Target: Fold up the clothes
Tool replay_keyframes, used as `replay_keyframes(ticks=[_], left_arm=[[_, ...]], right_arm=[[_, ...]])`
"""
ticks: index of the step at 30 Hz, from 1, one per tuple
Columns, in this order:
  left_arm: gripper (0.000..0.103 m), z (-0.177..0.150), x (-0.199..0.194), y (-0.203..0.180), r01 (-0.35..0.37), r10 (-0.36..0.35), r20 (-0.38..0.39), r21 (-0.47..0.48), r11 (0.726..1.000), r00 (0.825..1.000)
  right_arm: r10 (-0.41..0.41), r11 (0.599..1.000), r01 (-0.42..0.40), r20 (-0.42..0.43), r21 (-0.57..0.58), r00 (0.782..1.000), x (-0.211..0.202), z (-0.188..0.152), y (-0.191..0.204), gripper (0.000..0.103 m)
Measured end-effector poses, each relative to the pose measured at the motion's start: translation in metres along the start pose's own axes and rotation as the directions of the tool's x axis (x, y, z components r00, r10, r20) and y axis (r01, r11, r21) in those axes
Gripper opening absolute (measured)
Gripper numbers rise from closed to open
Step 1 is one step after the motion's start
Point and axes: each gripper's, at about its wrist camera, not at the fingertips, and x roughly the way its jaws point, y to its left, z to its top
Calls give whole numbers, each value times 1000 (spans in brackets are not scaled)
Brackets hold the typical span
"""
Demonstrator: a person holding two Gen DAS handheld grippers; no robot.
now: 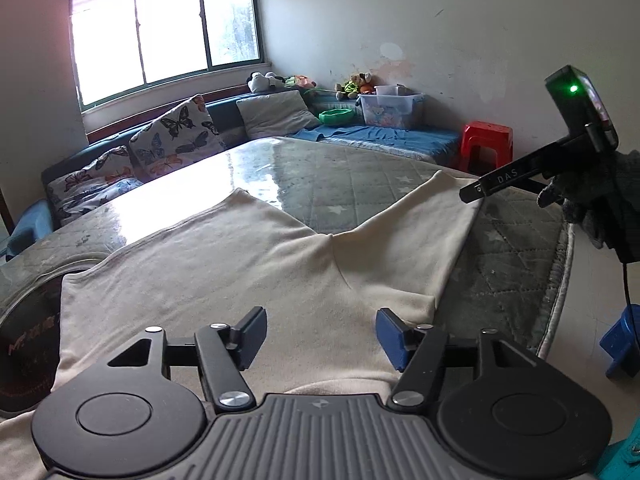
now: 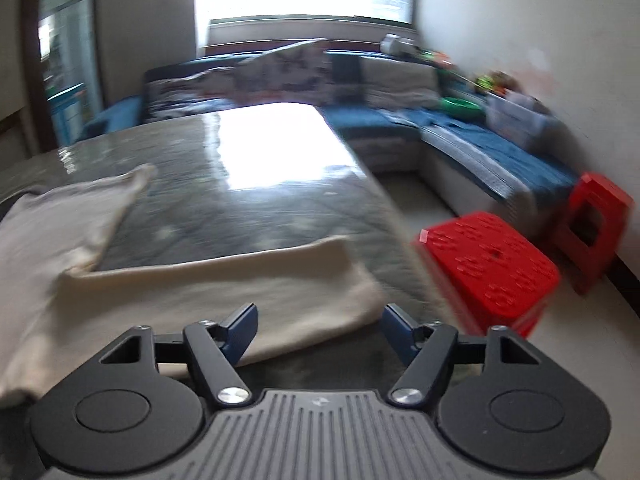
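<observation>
Cream knit garment (image 1: 224,264) lies flat on glossy green quilted surface (image 1: 360,176); both tools, left tool (image 1: 320,334) and right tool (image 2: 318,330), released. Pinch sleeve edge squarely before folding inward.

Right wrist view blurred; cream garment (image 2: 208,292) cut off at left.

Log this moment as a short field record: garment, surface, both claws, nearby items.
garment: cream garment spread flat, two long parts splayed in a V
surface: grey quilted table cover
left claw: open, over the garment, holding nothing
right claw: open, at the garment's edge, holding nothing
nearby: red stool beside the table
</observation>
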Motion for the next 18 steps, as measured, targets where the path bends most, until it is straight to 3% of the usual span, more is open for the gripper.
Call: replay_keyframes(ticks=[4,11,18], left_arm=[[65,1,4,2,-8,8,-11,-10,1000,1000],[65,3,12,2,-11,10,-36,-21,1000,999],[65,2,18,-3,8,-8,-54,-3,1000,998]], right_arm=[[-14,998,14,6,66,1000,9,-3,-14,56],[-10,996,6,40,85,999,8,0,-21,11],[-2,998,-5,123,58,992,-5,20,-22,8]])
